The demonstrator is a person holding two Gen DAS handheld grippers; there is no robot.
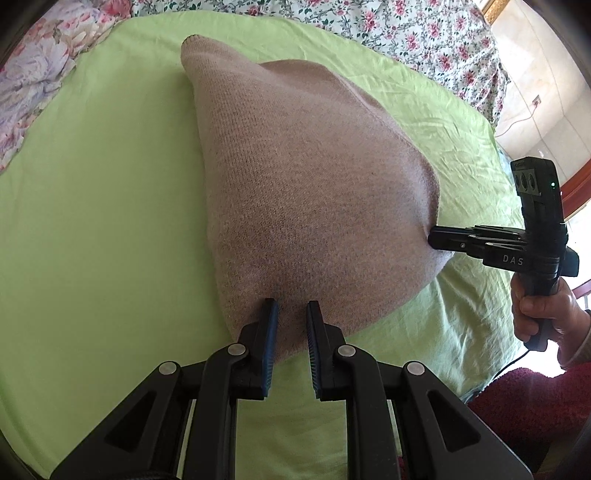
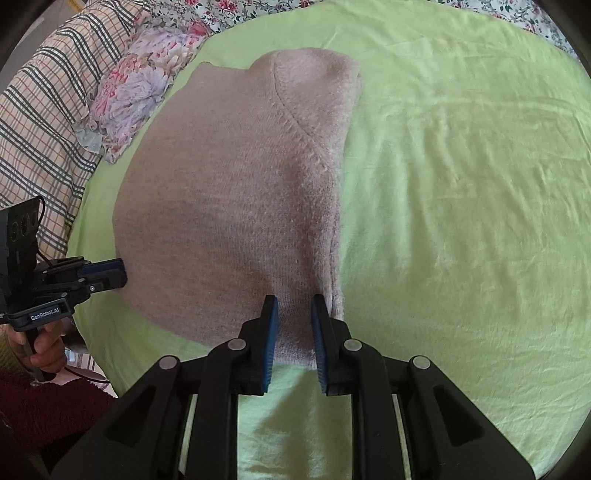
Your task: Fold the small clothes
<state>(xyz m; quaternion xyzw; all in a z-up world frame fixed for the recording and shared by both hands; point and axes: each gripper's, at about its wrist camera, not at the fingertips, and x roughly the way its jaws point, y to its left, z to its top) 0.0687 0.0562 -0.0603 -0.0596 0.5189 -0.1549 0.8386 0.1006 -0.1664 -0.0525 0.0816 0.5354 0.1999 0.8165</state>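
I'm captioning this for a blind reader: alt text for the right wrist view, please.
A folded beige knitted garment lies on a light green sheet; the right gripper straddles its near edge, jaws open. The left gripper touches its left edge.

Home bedroom: green bedsheet [image 2: 461, 184], floral quilt [image 1: 424, 40].

green sheet [image 2: 461, 184], floral quilt [image 1: 424, 33], plaid blanket [image 2: 40, 122]
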